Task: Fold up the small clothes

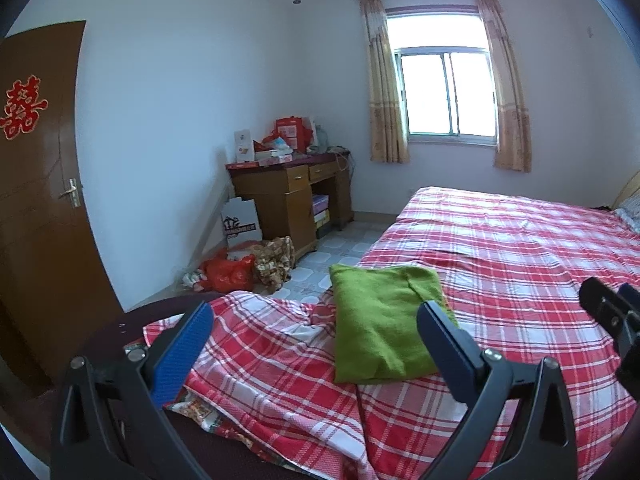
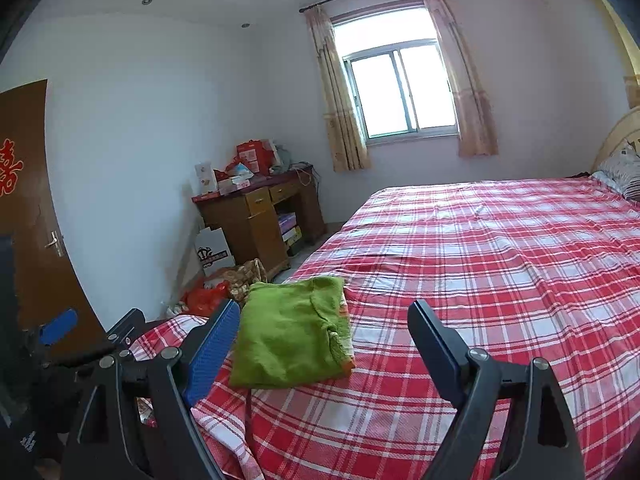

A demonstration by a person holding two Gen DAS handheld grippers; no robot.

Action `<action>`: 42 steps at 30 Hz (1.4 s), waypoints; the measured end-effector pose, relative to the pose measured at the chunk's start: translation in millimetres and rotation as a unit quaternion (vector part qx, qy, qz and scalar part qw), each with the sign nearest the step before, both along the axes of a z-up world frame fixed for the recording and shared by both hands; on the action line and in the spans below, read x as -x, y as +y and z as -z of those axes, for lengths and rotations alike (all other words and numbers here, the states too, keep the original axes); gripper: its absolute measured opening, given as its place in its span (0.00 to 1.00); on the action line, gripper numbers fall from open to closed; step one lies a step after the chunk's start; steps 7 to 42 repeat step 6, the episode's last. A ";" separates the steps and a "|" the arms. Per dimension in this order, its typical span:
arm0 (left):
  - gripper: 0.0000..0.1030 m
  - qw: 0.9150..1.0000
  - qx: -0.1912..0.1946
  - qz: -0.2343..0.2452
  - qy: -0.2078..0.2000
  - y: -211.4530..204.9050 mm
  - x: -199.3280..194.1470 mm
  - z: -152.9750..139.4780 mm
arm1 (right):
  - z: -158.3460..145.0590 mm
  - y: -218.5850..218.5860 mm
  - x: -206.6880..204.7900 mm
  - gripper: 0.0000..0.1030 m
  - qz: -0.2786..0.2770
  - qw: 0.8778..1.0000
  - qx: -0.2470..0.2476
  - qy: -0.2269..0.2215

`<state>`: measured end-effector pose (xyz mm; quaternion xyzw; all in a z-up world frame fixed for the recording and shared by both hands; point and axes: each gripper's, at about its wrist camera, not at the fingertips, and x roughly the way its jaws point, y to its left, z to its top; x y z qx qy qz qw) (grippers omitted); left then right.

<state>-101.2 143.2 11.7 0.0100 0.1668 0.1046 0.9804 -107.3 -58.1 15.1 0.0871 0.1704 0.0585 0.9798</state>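
Note:
A green garment (image 1: 380, 320) lies folded into a compact rectangle on the red plaid bed sheet (image 1: 520, 264), near the bed's front left corner. In the right wrist view the same green garment (image 2: 290, 332) shows an orange edge at its right side. My left gripper (image 1: 316, 320) hovers open just in front of it, nothing between its blue pads. My right gripper (image 2: 320, 320) is open too, empty, with the garment beyond its left finger. The right gripper (image 1: 612, 312) also shows at the right edge of the left wrist view, and a blue pad of the left gripper (image 2: 60, 326) at the far left of the right wrist view.
The bed sheet (image 2: 500, 248) stretches far to the right, with pillows (image 2: 620, 172) at the headboard. A wooden desk (image 1: 288, 196) piled with boxes stands by the window wall. Bags and a red sack (image 1: 232, 272) lie on the floor. A brown door (image 1: 36, 200) is at left.

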 end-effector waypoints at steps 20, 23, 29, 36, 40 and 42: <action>1.00 1.000 0.004 0.002 0.006 1.7 -4.4 3.9 | 1.1 1.5 -0.9 0.84 -0.002 1.000 -0.002 0.002; 1.00 1.000 0.004 0.002 0.006 1.7 -4.4 3.9 | 1.1 1.5 -0.9 0.84 -0.002 1.000 -0.002 0.002; 1.00 1.000 0.004 0.002 0.006 1.7 -4.4 3.9 | 1.1 1.5 -0.9 0.84 -0.002 1.000 -0.002 0.002; 1.00 1.000 0.004 0.002 0.006 1.7 -4.4 3.9 | 1.1 1.5 -0.9 0.84 -0.002 1.000 -0.002 0.002; 1.00 1.000 0.004 0.002 0.006 1.7 -4.4 3.9 | 1.1 1.5 -0.9 0.84 -0.002 1.000 -0.002 0.002; 1.00 1.000 0.004 0.002 0.006 1.7 -4.4 3.9 | 1.1 1.5 -0.9 0.84 -0.002 1.000 -0.002 0.002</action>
